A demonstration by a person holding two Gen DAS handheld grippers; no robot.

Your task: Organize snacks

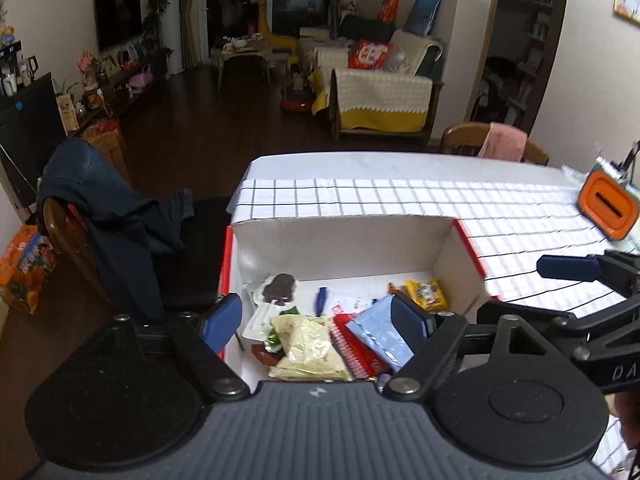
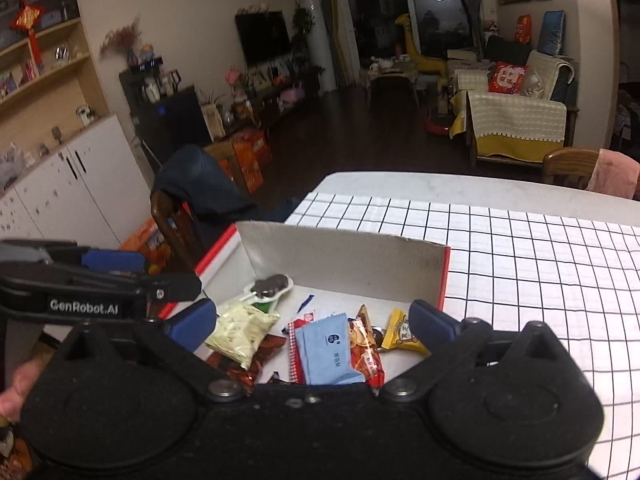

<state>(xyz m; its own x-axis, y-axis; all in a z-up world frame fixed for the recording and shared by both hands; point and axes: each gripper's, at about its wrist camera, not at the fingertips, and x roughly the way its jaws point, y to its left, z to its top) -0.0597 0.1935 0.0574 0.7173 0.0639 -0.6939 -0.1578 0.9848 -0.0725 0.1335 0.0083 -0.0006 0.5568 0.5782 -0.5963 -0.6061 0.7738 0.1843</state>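
The left gripper (image 1: 318, 314) hovered over the box (image 1: 340, 240) with its blue fingers spread apart and nothing between them. Inside the box, from the left, lay a chocolate lollipop (image 2: 268, 285), a pale green packet (image 2: 242, 328), a light blue sachet (image 2: 326, 346) and a yellow candy (image 2: 404, 334). The right gripper (image 2: 312, 322) likewise stood apart and empty above them. The checked cloth on the bench (image 2: 540, 280) showed no loose snacks, so the gathering seemed largely done; an orange object (image 1: 608, 210) remained far right.
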